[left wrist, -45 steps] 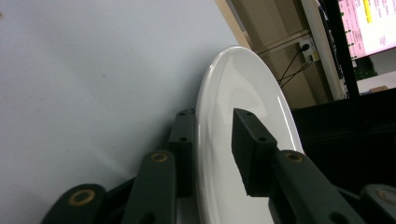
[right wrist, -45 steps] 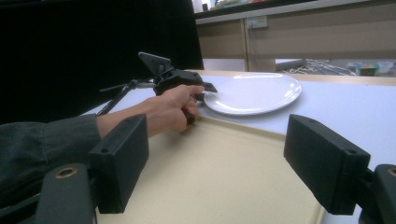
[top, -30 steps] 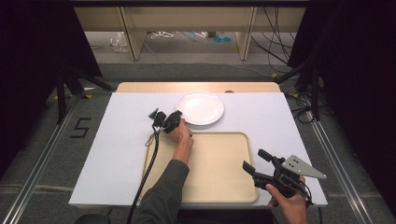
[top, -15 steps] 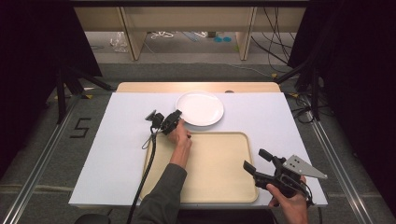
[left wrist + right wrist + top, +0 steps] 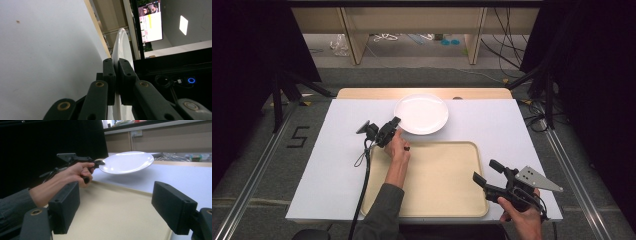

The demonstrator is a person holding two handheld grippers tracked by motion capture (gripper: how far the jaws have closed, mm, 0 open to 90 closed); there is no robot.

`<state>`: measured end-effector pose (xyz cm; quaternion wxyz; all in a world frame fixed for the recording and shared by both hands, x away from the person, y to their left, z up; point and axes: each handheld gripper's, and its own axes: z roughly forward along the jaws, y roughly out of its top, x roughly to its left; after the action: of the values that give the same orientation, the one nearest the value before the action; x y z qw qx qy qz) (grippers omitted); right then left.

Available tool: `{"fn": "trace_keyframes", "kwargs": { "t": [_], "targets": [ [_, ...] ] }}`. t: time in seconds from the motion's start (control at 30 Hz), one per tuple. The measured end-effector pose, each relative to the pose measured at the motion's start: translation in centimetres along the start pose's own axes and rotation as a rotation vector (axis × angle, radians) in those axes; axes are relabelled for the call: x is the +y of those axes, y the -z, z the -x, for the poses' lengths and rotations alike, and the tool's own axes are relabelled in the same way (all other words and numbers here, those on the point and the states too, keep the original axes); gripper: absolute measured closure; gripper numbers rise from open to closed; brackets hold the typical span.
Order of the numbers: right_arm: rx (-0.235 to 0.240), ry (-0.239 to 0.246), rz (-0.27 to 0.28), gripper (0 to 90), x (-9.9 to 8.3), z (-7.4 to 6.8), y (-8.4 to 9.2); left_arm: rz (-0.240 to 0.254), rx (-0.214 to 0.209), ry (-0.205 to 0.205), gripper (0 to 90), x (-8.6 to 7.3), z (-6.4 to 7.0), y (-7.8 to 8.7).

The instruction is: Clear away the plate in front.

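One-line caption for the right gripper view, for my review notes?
Left gripper holds a white plate by its rim, lifted above the white table, beyond a beige tray.

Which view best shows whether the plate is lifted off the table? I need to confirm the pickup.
The right gripper view: the white plate hangs above the table, the left gripper clamping its rim. The high view shows the plate from above, height unclear. The left gripper view shows its rim edge-on between the fingers.

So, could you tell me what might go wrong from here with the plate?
The left gripper pinches the plate only at its rim, and the plate hangs lifted off the table, so it may tilt or slip out. On its way to the tray, its far edge could catch the tray's raised rim.
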<state>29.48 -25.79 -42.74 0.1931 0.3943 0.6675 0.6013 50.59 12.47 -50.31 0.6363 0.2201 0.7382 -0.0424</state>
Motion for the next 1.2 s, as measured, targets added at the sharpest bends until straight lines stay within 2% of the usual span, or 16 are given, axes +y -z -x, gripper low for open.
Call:
{"fn": "trace_keyframes", "kwargs": {
  "t": [0.1,0.17,0.3,0.33,0.4,0.43,0.53,0.57,0.6,0.63,0.73,0.8,0.83,0.93,1.03,1.2],
  "targets": [
    [0.001,0.009,0.006,23.8,0.0,0.1,0.0,0.003,-0.008,0.005,84.8,0.0,-0.1,1.2],
    [0.000,0.006,-0.001,23.7,0.0,0.0,0.0,0.012,-0.015,-0.012,84.9,0.2,-0.2,1.9],
    [-0.003,0.002,-0.004,23.8,0.0,0.0,0.0,0.030,-0.060,-0.007,84.6,0.4,-0.5,3.4],
    [0.001,0.003,-0.004,23.8,0.0,0.0,0.0,0.032,-0.073,-0.028,84.6,0.5,-0.8,3.8],
    [0.004,0.000,0.002,23.8,0.0,0.0,0.0,0.015,-0.087,-0.022,84.6,0.6,-1.2,4.8],
    [0.000,0.000,0.000,23.8,0.0,0.0,0.0,0.014,-0.092,-0.040,84.6,0.7,-1.4,5.3],
    [0.002,0.000,-0.002,23.8,0.0,0.0,0.0,0.015,-0.109,0.015,84.5,0.6,-1.5,6.6],
    [0.001,0.000,0.000,23.8,0.0,0.0,0.0,0.035,-0.121,-0.030,84.2,0.7,-1.9,6.8],
    [0.000,0.002,-0.004,23.8,0.0,0.0,0.0,0.019,-0.110,-0.035,84.3,0.7,-1.9,7.3],
    [-0.001,0.002,-0.004,23.8,0.0,0.0,0.0,0.014,-0.111,0.006,84.2,0.6,-1.8,7.7],
    [-0.007,0.001,-0.007,23.8,0.0,-0.1,0.0,0.009,-0.124,0.011,83.9,0.5,-2.2,8.8],
    [-0.008,0.001,-0.007,23.8,0.0,-0.1,0.0,-0.005,-0.129,0.043,83.7,0.3,-2.4,9.5],
    [-0.007,0.009,0.000,23.8,0.0,0.0,0.0,-0.002,-0.145,0.016,84.0,0.2,-2.7,9.8],
    [-0.005,0.009,0.001,23.8,0.0,0.0,0.0,-0.019,-0.143,0.056,84.3,-0.1,-2.9,10.8],
    [-0.005,0.011,0.000,23.8,0.0,-0.1,0.0,-0.024,-0.148,0.047,84.4,-0.4,-3.0,11.7],
    [-0.005,0.009,0.001,23.9,0.0,-0.1,0.0,-0.046,-0.137,0.063,84.2,-0.7,-3.5,13.3]
  ]
}}
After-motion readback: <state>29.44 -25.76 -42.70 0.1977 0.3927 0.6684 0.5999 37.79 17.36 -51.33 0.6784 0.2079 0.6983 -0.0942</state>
